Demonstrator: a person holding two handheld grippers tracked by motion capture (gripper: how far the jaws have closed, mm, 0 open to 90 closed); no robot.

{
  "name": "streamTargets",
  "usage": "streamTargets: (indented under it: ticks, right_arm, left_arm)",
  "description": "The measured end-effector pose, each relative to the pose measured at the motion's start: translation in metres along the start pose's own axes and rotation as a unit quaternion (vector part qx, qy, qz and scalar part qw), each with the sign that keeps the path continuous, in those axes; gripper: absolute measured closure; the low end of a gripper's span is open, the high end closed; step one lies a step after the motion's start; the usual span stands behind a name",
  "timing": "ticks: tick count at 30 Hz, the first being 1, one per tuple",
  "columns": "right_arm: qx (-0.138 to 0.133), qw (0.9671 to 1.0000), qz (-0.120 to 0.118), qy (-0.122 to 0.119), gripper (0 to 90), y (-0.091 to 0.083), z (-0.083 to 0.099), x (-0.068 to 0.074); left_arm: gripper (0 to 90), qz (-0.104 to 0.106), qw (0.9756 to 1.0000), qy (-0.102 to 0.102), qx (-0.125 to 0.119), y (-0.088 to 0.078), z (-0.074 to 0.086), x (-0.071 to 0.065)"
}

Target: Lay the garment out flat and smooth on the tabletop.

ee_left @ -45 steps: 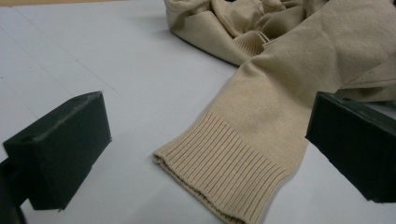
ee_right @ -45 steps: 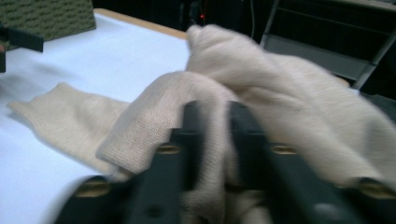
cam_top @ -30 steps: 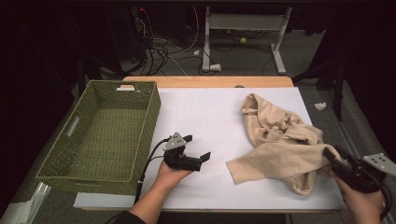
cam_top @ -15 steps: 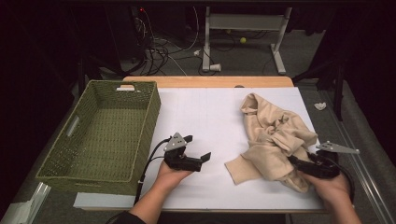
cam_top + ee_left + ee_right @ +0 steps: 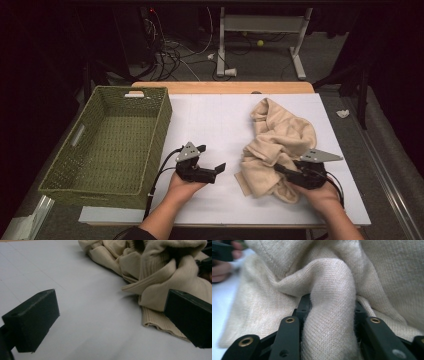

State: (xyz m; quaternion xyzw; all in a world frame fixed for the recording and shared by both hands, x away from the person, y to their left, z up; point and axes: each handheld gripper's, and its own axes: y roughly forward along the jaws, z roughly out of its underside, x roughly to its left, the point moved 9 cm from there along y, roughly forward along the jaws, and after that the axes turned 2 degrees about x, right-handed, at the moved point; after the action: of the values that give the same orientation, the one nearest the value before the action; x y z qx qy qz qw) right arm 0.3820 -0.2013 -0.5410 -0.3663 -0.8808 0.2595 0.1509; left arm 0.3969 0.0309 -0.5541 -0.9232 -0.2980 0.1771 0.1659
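A crumpled beige knit sweater (image 5: 280, 135) lies on the right half of the white table sheet (image 5: 215, 120). My right gripper (image 5: 283, 169) is pushed into the sweater's near edge. Its jaws have just been closing, and in the right gripper view they pinch a thick fold of the sweater (image 5: 332, 315). My left gripper (image 5: 211, 158) rests in a hand at the front middle of the table, open, pointing right toward the sweater. In the left gripper view its gripper (image 5: 111, 320) has bare sheet between its jaws, and the sweater's ribbed hem (image 5: 155, 320) lies just beyond the right jaw.
A green woven basket (image 5: 161, 131) stands on the left of the table, with nothing inside. Bare sheet lies between the basket and the sweater. Behind the table are a metal stand (image 5: 260, 30) and cables on the floor.
My right gripper has moved left from the table's right edge into the sweater, bunching the cloth leftward, and its jaws have come together on a fold. The left gripper has stayed put.
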Motion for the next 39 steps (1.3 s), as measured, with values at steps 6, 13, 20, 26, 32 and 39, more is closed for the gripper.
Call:
streamTargets:
  ticks: [6, 13, 20, 26, 32, 39]
  right_arm:
    - [0.001, 0.9957, -0.04, -0.083, 64.1, 0.022, -0.017, 0.052]
    - [-0.023, 0.9969, -0.015, -0.073, 56.2, 0.016, -0.023, 0.045]
    - [-0.058, 0.9978, 0.022, -0.023, 62.1, -0.022, -0.02, -0.007]
    - [-0.073, 0.9932, 0.086, 0.028, 60.1, -0.055, -0.004, -0.057]
    - [-0.059, 0.975, 0.196, 0.088, 48.9, -0.089, 0.026, -0.115]
    - [-0.114, 0.975, 0.168, 0.09, 38.3, -0.109, 0.013, -0.099]
  left_arm:
    - [0.0, -0.001, 1.0, 0.003, 0.002, 0.0, 0.0, 0.0]
    - [0.0, 0.0, 1.0, 0.005, 0.004, 0.0, 0.001, -0.001]
    - [0.0, 0.001, 1.0, 0.003, 0.003, -0.001, 0.001, -0.001]
    - [1.4, 0.004, 1.0, 0.007, 0.002, -0.002, 0.001, -0.002]
    - [7.4, 0.0, 0.9999, 0.014, 0.007, 0.0, 0.001, -0.003]
    - [12.4, 0.018, 0.9995, 0.011, 0.024, 0.021, -0.007, -0.021]
